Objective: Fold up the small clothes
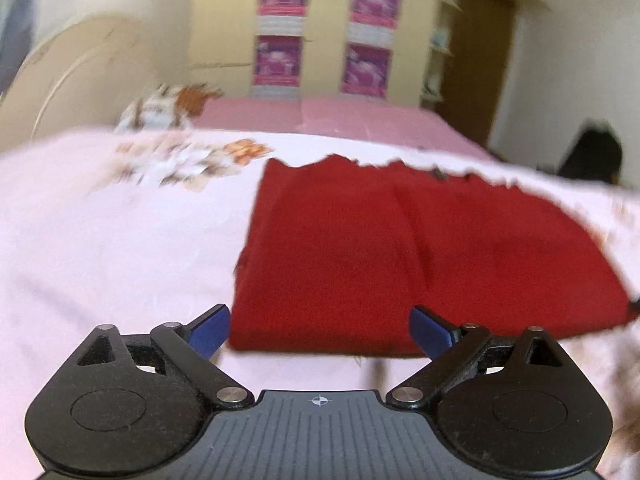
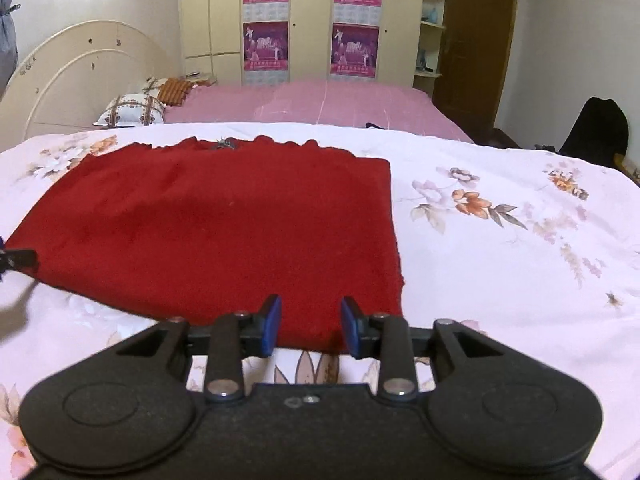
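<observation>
The red garment (image 2: 224,228) lay flat and folded on the floral bedsheet (image 2: 500,240). At its near edge the right gripper (image 2: 308,326) stood with its jaws partly apart and pinching nothing. At the garment's near left corner, the left gripper (image 1: 320,330) had its jaws spread wide and empty.

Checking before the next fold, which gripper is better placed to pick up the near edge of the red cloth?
Probably right: the right gripper has the red cloth's near edge between narrow jaws. The left gripper is wide open.
</observation>
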A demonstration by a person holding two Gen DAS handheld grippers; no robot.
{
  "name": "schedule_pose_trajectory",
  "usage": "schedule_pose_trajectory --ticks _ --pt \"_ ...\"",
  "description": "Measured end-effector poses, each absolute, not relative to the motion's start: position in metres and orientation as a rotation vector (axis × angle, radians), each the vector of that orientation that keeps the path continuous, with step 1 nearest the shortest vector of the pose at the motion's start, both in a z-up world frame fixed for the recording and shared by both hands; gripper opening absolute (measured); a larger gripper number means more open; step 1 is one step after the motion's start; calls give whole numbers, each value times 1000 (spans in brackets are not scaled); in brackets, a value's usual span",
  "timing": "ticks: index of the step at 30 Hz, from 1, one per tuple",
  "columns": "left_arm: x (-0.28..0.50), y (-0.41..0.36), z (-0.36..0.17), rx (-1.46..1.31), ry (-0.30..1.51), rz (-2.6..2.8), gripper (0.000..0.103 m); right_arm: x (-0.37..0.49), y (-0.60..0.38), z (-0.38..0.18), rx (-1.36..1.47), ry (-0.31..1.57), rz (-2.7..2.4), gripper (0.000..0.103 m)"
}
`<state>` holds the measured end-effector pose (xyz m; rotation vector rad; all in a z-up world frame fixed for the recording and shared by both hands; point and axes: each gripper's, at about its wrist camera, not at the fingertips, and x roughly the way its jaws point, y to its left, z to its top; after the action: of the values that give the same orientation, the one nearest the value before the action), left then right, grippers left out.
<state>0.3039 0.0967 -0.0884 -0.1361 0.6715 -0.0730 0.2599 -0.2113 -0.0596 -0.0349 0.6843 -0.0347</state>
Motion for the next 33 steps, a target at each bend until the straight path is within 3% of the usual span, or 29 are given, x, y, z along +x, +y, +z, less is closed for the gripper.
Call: schedule_pose_trajectory --ticks 2,6,10,14,18,21,22,24,25,27,33 --pt "288 116 -88 -329 648 -23 95 255 -210 -57 -30 670 -26 32" --pt "282 146 -112 -712 676 -29 72 249 -202 -51 -15 643 10 32" --pt "296 160 -139 -947 665 -33 70 251 -190 -45 -13 630 65 33" --pt "315 159 -148 -977 625 -49 70 260 -182 -44 26 617 107 32" --pt "350 148 -147 -909 624 -73 70 286 -170 -46 57 613 136 10" --pt "373 143 -143 -866 630 -109 70 314 -161 -48 93 613 165 8" --pt "379 143 -143 -854 626 -121 67 322 -157 -48 99 614 175 7" --pt "387 144 -146 -828 644 -115 33 340 -147 -52 110 614 199 6" --pt "391 146 -150 -833 649 -105 26 348 -141 -54 110 614 206 6" --pt "393 154 -155 -872 640 -110 19 363 -131 -60 109 618 216 5" --pt "377 148 -123 -832 527 -181 15 379 -107 -70 20 631 234 4"
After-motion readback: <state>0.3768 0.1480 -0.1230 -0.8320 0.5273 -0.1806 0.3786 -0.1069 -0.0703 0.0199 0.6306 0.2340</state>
